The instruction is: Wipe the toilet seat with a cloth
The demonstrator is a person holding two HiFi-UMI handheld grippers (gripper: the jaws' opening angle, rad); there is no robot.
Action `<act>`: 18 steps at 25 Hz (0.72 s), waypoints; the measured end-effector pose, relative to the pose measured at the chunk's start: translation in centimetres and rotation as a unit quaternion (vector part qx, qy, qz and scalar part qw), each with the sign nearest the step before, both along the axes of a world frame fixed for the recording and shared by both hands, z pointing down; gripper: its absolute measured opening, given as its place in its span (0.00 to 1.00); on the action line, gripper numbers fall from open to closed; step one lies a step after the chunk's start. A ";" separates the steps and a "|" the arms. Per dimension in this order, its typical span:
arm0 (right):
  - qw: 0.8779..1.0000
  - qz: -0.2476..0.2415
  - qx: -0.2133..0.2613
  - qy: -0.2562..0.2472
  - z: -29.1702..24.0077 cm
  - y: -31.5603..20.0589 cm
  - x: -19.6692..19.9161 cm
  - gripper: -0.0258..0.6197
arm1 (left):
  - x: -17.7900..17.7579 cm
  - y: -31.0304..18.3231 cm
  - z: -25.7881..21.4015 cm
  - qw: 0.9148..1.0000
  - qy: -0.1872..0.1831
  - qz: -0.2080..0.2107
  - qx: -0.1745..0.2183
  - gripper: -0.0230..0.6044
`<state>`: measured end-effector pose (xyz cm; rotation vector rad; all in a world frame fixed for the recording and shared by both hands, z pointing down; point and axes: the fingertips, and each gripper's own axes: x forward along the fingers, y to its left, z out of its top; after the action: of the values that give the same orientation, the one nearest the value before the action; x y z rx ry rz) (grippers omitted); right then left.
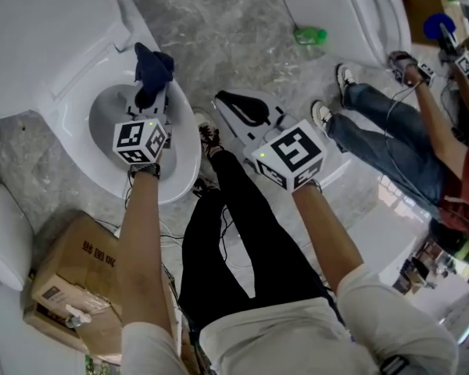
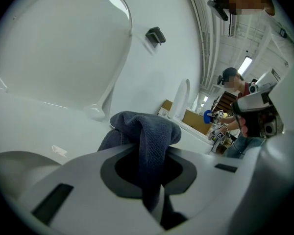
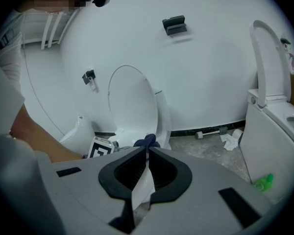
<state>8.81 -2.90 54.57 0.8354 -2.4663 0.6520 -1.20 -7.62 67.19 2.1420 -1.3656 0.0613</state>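
A dark blue cloth [image 1: 152, 66] hangs bunched from my left gripper [image 1: 149, 94], which is shut on it over the open bowl of the white toilet [image 1: 185, 151]. The toilet's lid [image 1: 39, 37] stands raised behind. In the left gripper view the cloth [image 2: 147, 133] fills the gap between the jaws of the left gripper [image 2: 149, 153], with the lid [image 2: 54, 43] beyond. My right gripper [image 1: 225, 100] is held right of the bowl over the floor, shut with nothing in it. In the right gripper view the right gripper [image 3: 147, 153] points at the toilet [image 3: 132, 106] and the cloth [image 3: 146, 141].
A second toilet [image 1: 359, 14] stands at the far right with a green bottle [image 1: 309, 34] on the floor beside it. Another person [image 1: 406, 131] sits on the right. A cardboard box [image 1: 78, 280] lies at my lower left. My own legs [image 1: 234, 225] are between the arms.
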 end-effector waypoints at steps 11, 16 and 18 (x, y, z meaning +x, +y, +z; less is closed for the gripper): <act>1.000 0.008 0.004 -0.001 0.0 3.8 1.1 0.10 | 4.4 7.7 1.1 0.995 0.032 0.093 -0.032 0.10; 1.000 0.017 0.002 0.002 -0.3 5.3 2.0 0.10 | 6.2 12.0 1.5 0.985 0.007 0.168 -0.042 0.10; 1.000 0.013 0.001 0.009 -0.3 6.1 2.2 0.10 | 6.8 13.6 1.4 0.978 -0.007 0.203 -0.044 0.10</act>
<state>11.05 3.15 54.27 0.8721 -2.4446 0.6493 5.58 5.99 68.61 2.3148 -0.8937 0.2919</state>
